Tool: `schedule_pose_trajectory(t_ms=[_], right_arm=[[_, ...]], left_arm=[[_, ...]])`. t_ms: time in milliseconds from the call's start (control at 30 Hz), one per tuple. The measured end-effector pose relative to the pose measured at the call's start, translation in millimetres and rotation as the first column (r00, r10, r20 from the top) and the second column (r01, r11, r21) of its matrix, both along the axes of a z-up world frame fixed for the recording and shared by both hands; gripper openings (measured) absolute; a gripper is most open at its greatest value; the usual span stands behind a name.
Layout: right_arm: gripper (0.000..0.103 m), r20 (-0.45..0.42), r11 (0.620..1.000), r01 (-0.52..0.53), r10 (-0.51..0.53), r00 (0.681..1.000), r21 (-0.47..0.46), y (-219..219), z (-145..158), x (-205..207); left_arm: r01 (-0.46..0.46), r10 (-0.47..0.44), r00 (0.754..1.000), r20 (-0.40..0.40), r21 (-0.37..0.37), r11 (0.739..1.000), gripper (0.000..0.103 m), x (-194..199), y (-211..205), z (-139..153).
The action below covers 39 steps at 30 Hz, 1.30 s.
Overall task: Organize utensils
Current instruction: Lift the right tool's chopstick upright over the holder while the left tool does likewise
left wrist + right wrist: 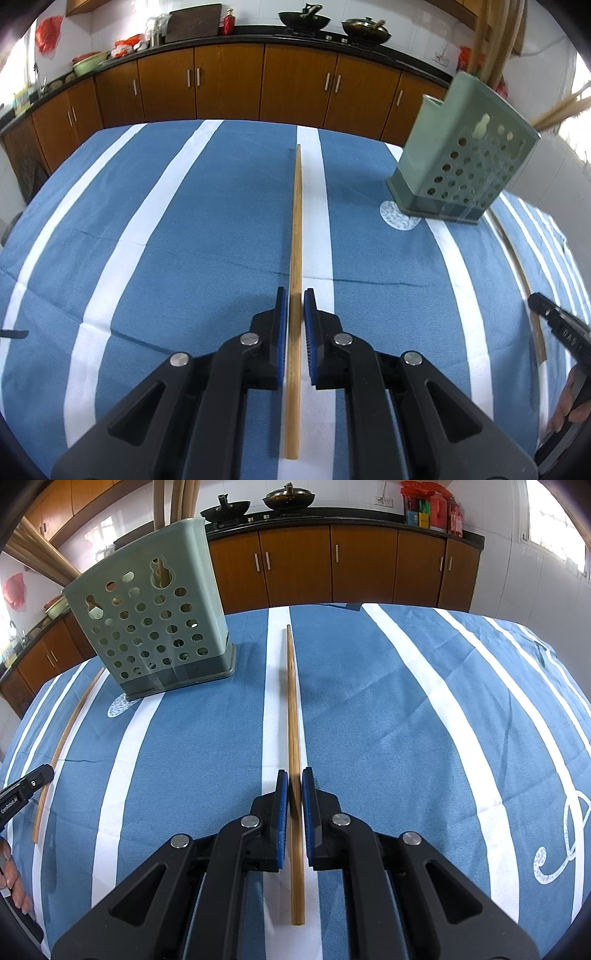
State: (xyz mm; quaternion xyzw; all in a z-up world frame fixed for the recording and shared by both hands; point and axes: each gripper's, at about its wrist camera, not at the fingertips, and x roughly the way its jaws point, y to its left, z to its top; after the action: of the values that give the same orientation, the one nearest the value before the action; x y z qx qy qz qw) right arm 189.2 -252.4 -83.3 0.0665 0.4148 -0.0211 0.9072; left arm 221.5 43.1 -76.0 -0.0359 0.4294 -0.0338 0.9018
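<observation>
Now, left gripper (294, 295), ribbed blue pads clamped on a slim round wooden chopstick (295, 229), right gripper (294, 775) clamped on another bamboo chopstick (293, 709), both above blue-and-white striped cloth (166, 221), perforated sage plastic utensil holder (461, 162) upright nearby.

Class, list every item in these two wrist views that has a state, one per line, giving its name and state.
left gripper: shut on a chopstick.
left chopstick: held, pointing away over the cloth.
right gripper: shut on a chopstick.
right chopstick: held, pointing away.
green holder: upright on the tablecloth, chopsticks standing inside.
cabinet doors: closed.
</observation>
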Motion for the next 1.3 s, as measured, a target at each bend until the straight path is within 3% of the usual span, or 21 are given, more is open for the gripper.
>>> schedule_pose_trajectory(t_ms=[100, 533, 833, 1167, 1300], right_arm=[[0.009, 0.001, 1.0, -0.003, 0.003, 1.0, 0.013, -2, 0, -2], [0.007, 0.022, 0.998, -0.008, 0.007, 1.0, 0.057, -10, 2, -5], [0.007, 0.174, 0.995, 0.005, -0.022, 0.985, 0.099, -22, 41, -22], [0.007, 0.175, 0.996, 0.003, -0.02, 0.984, 0.094, -24, 42, -21], [0.007, 0.263, 0.994, 0.0, -0.028, 0.964, 0.108, -28, 69, -25]], left_arm=[[0.027, -0.027, 1.0, -0.003, 0.046, 0.999, 0.011, -6, -5, 0], [0.046, -0.045, 0.999, -0.008, 0.063, 0.997, 0.008, -11, -9, 4], [0.039, -0.043, 0.99, 0.133, 0.032, 0.999, 0.008, -22, -2, 55], [0.038, -0.041, 0.99, 0.138, 0.029, 0.999, 0.008, -22, -2, 62], [0.033, -0.034, 0.981, 0.19, 0.008, 0.999, 0.008, -25, 1, 81]])
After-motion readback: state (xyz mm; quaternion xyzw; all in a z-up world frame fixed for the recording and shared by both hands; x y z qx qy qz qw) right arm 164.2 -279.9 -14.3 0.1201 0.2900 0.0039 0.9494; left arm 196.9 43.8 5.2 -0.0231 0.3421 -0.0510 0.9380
